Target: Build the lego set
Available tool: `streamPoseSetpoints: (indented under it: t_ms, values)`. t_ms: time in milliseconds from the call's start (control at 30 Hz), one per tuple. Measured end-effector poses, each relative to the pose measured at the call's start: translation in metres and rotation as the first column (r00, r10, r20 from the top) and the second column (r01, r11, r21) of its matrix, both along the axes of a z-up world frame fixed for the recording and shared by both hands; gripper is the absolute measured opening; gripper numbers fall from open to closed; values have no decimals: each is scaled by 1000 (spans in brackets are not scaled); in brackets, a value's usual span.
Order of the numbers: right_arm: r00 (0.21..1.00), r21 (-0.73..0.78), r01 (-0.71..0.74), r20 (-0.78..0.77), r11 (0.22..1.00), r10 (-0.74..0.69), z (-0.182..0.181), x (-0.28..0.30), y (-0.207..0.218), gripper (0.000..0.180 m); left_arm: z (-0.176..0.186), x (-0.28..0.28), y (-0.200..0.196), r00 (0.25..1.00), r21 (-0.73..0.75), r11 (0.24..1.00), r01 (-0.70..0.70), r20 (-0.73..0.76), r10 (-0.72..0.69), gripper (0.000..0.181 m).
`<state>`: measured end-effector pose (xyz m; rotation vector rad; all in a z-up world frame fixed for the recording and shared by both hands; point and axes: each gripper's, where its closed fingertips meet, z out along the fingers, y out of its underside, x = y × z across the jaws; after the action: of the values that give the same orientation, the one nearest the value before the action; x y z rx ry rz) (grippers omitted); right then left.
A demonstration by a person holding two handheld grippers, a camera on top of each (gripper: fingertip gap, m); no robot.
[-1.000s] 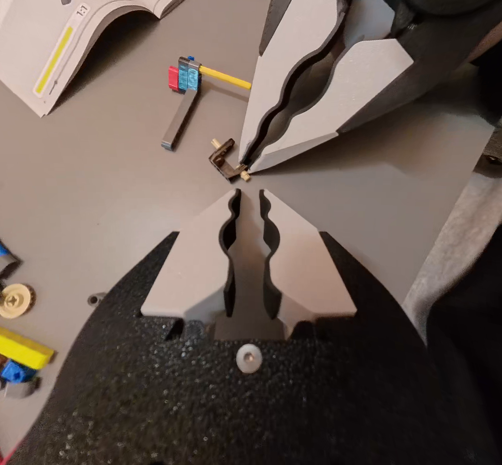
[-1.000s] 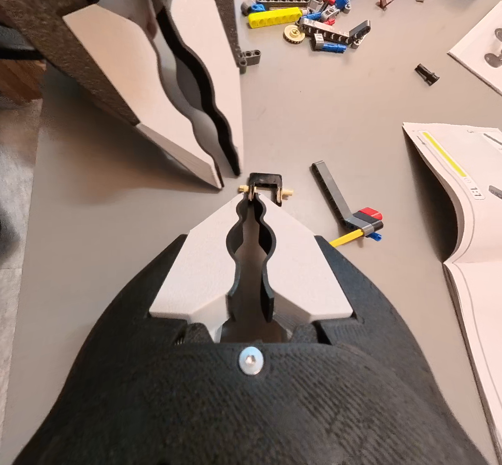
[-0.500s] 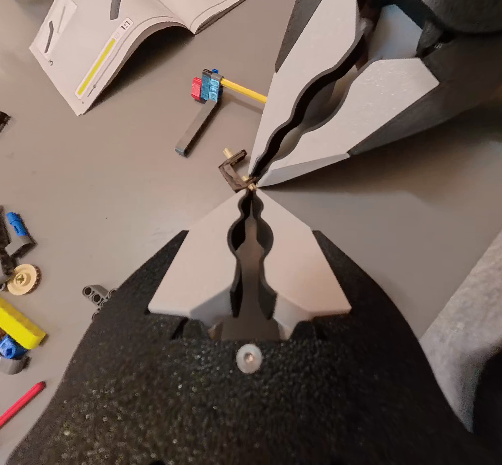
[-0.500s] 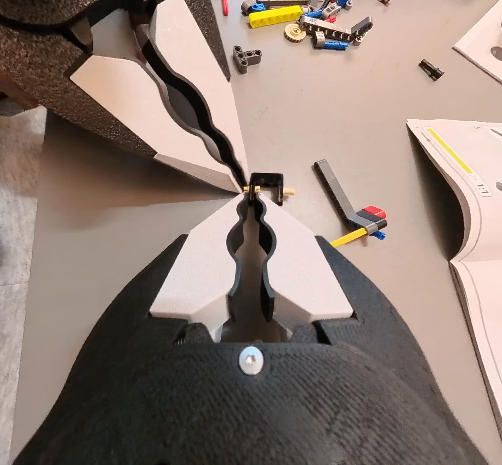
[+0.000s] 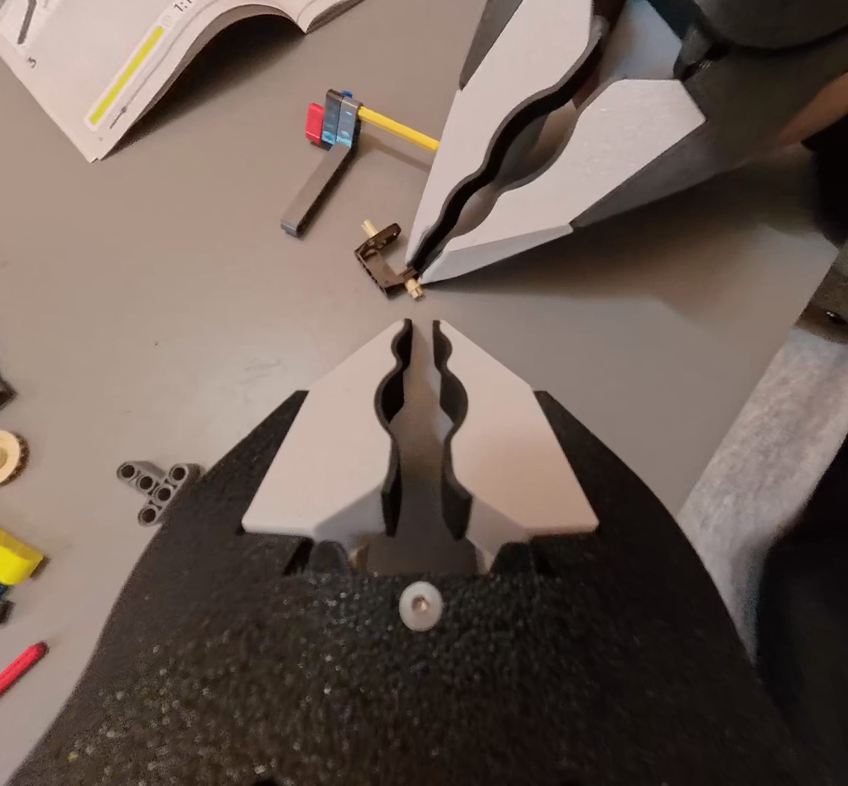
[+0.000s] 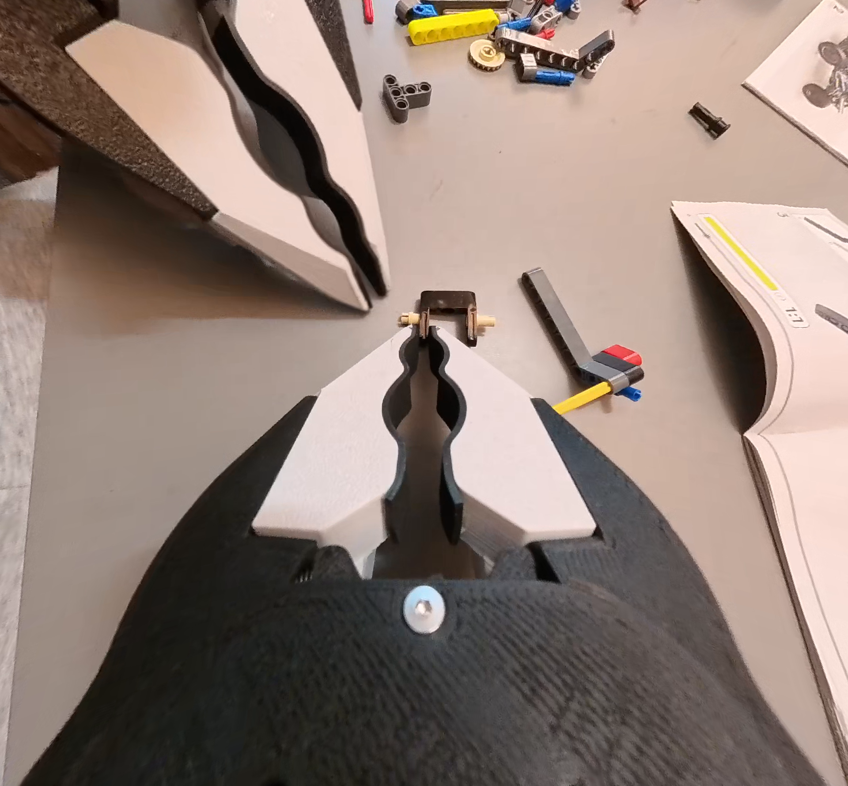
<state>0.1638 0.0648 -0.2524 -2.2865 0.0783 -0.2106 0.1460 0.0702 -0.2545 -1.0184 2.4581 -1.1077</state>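
My right gripper point(image 6: 429, 332) is shut on one arm of a small black U-shaped bracket point(image 6: 447, 300) with a tan pin point(image 6: 486, 319) in each arm, low over the grey table. In the left wrist view the right gripper point(image 5: 415, 275) reaches in from the upper right, holding the bracket point(image 5: 378, 259). My left gripper point(image 5: 420, 325) is slightly open and empty, its tips just short of the bracket's near tan pin point(image 5: 415, 289). It also shows in the right wrist view point(image 6: 374, 300). A sub-assembly point(image 6: 605, 369) of dark grey beam, red and grey pieces and yellow axle lies nearby.
An open instruction booklet point(image 6: 780, 305) lies to the right and shows in the left wrist view point(image 5: 137, 29). A pile of loose parts point(image 6: 504, 6) sits at the far side. A grey T-shaped piece point(image 6: 406, 96) and a black pin point(image 6: 709, 114) lie apart. The table edge point(image 5: 757, 442) is close. My two grippers' fingertips are within a few centimetres of each other.
Half a second ago my left gripper had closed with its tips at the bracket's tan pin. It has now drawn back a little and parted its jaws. The right gripper still holds the bracket.
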Motion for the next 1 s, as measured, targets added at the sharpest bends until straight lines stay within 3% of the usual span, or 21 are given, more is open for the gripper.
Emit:
streamPoseSetpoints:
  t_ms: [33, 533, 667, 867, 1000]
  values:
    - [1000, 1, -1, -9, 1000, 1, 0, 0, 0, 2, 0, 0, -2, 1000, -6, 1000, -4, -4, 4, 10]
    - [999, 4, 6, -42, 1000, -6, 0, -2, 1, 2, -1, 13, -7, 987, 73, 986, -147, 71, 142, 2]
    - [1000, 1, -6, -13, 1000, 6, 0, -4, 1, 2, -1, 10, -4, 990, 152, 985, -77, 131, 57, 0]
    - [999, 1, -32, -13, 999, 32, 0, -8, 2, 2, -1, -8, -2, 996, 76, 993, 91, 2, -92, 0]
    - [999, 2, -30, -18, 1000, 30, 0, -8, 2, 2, 1, -5, 8, 998, 98, 994, 55, 10, -56, 0]
